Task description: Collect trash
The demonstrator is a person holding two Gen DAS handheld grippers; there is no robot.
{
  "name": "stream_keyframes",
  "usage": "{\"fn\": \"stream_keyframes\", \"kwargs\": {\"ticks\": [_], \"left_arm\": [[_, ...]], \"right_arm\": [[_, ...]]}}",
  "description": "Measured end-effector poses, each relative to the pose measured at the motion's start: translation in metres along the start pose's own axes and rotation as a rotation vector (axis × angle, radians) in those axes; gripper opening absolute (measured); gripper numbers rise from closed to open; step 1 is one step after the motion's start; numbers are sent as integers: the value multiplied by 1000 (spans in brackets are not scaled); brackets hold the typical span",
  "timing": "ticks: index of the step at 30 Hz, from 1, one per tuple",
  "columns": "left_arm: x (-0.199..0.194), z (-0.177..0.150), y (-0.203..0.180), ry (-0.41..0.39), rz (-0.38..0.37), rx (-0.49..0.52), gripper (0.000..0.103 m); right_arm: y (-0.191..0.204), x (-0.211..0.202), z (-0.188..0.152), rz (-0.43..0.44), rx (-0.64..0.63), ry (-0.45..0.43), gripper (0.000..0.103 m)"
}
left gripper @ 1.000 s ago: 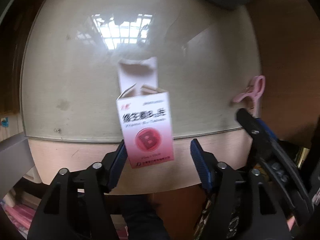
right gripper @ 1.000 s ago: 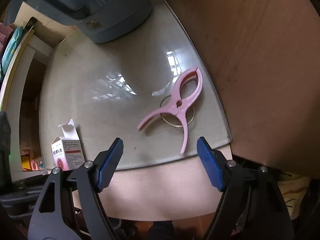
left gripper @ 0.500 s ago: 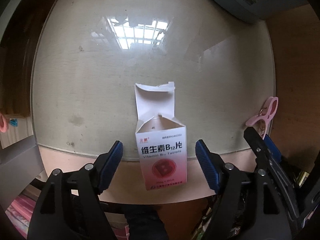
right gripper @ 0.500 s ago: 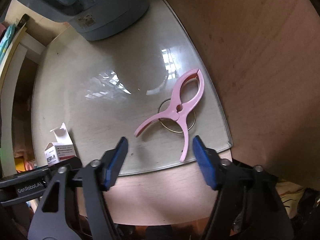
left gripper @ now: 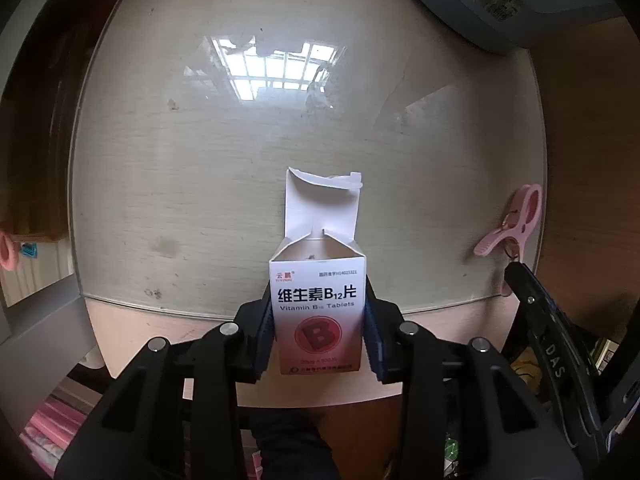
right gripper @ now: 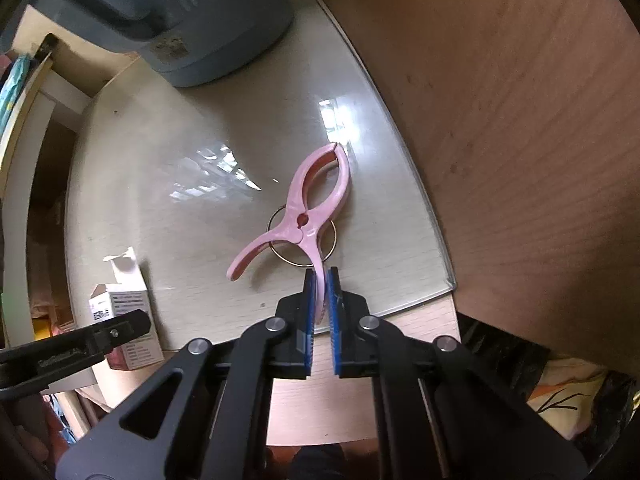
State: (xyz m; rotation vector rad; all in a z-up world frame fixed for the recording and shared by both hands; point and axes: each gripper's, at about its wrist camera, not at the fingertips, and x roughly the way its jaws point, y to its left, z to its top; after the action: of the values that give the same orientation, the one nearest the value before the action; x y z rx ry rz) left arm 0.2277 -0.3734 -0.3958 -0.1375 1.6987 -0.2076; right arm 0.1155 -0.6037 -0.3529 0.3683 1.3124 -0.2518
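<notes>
Now both grippers have closed in from wide apart: the left gripper (left gripper: pixel 320 340) is closing, its blue pads against the sides of the open white-and-red cardboard vitamin box (left gripper: pixel 318 316) standing at the near edge of the glass-topped table (left gripper: pixel 240 160), and the right gripper (right gripper: pixel 320 300) is clamped on one handle of the pink plastic clothes peg (right gripper: pixel 310 216) near the table's near right corner. Both items look ready to lift toward the grey-blue plastic bin (right gripper: pixel 180 20) at the far edge.
</notes>
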Motion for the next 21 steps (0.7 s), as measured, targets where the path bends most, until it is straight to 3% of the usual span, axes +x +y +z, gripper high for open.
{"fn": "stream_keyframes", "kwargs": {"ticks": [9, 21], "left_arm": [[-18, -11, 6, -9, -37, 26, 37], [-49, -47, 7, -20, -61, 109, 37]], "right_arm": [[9, -23, -13, 25, -32, -10, 7], [26, -74, -60, 24, 6, -41, 7]]}}
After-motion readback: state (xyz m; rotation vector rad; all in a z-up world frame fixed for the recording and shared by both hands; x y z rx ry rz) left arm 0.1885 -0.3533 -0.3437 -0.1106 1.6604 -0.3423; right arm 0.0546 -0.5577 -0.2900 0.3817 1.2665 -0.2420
